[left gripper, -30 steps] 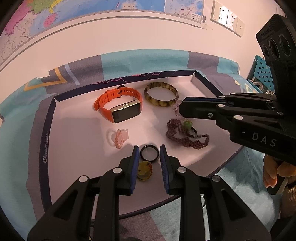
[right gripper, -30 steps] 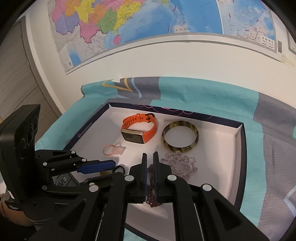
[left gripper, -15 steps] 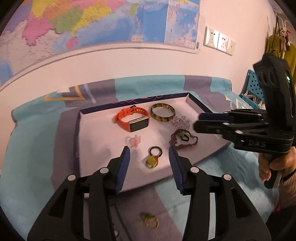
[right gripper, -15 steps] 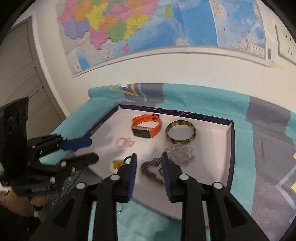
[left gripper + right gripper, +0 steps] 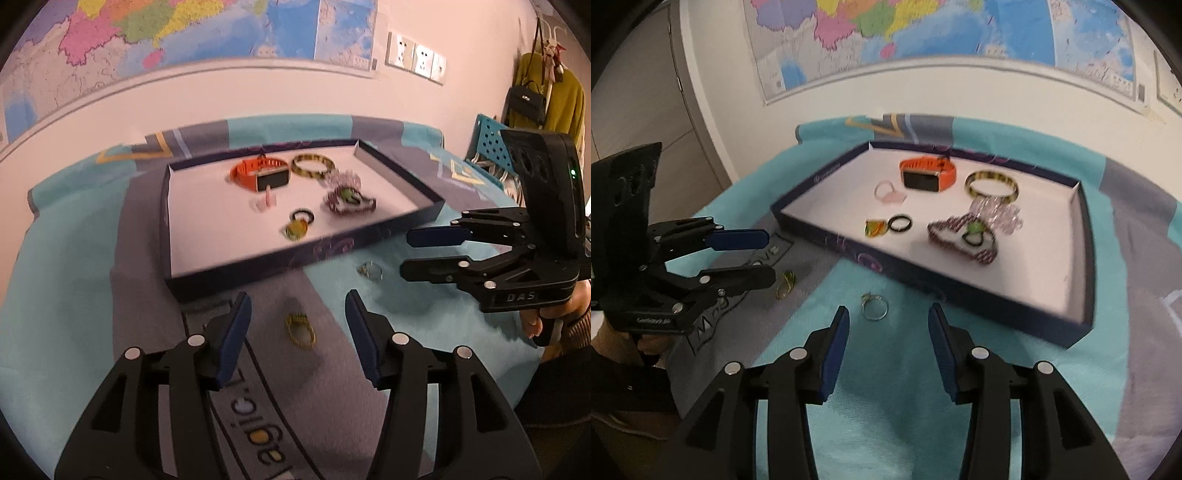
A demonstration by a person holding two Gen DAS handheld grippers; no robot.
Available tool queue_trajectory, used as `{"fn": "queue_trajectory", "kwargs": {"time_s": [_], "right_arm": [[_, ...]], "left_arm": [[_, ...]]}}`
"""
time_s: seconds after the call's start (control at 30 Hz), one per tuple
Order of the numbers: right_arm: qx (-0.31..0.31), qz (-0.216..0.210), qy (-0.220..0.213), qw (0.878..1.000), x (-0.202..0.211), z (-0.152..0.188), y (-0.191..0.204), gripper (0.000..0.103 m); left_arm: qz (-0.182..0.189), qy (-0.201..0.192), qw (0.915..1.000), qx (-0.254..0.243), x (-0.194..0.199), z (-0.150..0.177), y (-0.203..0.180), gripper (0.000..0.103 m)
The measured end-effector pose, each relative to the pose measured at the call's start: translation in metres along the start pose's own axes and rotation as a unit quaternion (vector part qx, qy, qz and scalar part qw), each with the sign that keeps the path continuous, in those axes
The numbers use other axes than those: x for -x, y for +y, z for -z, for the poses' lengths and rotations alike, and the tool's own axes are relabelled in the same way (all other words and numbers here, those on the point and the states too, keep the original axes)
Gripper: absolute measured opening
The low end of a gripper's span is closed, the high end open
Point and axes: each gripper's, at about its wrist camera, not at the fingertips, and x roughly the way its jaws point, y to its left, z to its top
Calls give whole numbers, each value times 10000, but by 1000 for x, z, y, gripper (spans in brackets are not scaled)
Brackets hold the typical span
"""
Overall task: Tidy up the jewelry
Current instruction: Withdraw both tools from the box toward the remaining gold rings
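My left gripper (image 5: pixel 298 317) points forward and down, its jaws opening — nothing sits between the blue pads (image 5: pixel 232 341). My right gripper (image 5: pixel 888 330) tilts down the same way, jaws opening too, with empty space between them. From the left camera I see my right hand (image 5: pixel 545 321) wrapped around its handle at the far right edge; from the right camera my left hand (image 5: pixel 650 341) grips its handle low on the left — the two tools sit side by side, apart.

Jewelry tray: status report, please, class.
Left gripper and right gripper opening, empty. Gold ring and silver ring lie outside tray. Path clear.
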Motion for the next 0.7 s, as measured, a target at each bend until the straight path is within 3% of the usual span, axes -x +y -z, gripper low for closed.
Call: {"fn": "queue_trajectory", "kwargs": {"time_s": [0.53,0.7], "right_arm": [[-26,129,146,9998,-11,3,10,45],[-57,119,150,9998,-11,2,10,52]], "left_arm": [[-8,384,9992,-55,-19,8,-8,51],[-35,504,9987,1,-25,6,-7,49]]}}
